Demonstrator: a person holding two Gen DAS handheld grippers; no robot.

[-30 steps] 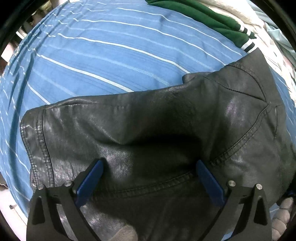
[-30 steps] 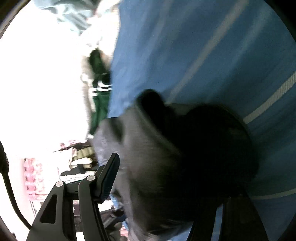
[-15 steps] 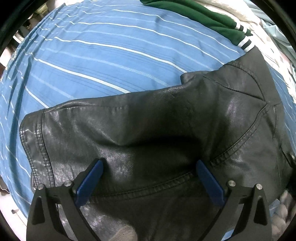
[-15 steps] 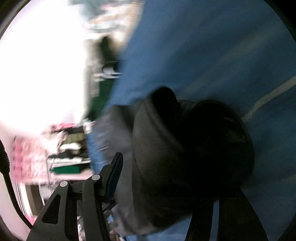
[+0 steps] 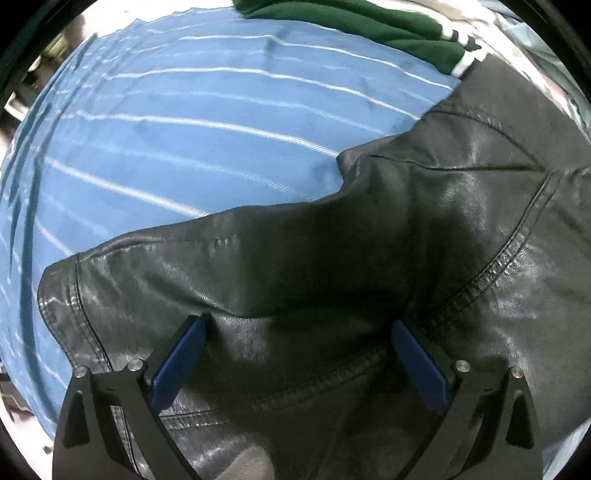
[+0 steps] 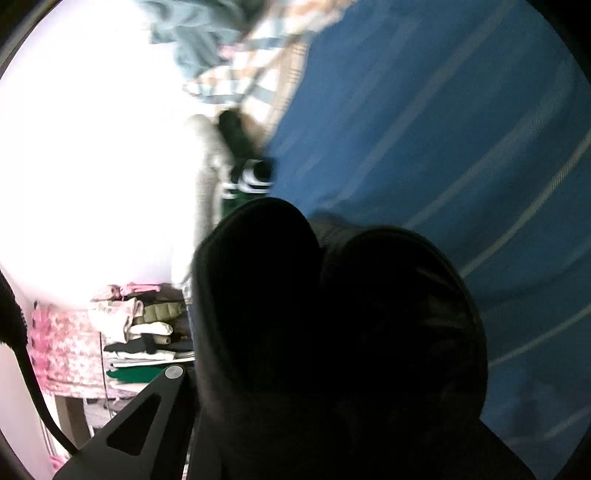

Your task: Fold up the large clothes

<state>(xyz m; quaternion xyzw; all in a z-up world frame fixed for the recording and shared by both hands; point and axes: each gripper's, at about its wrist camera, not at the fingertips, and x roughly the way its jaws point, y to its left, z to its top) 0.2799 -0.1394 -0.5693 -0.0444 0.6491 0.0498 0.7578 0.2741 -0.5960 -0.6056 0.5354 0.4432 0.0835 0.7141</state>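
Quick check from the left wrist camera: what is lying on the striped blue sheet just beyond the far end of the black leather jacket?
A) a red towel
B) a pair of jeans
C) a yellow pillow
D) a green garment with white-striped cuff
D: past the black leather jacket on the blue sheet lies a green garment with white cuff stripes.

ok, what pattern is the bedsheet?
Blue bedsheet with thin white stripes; clearest in the left wrist view.
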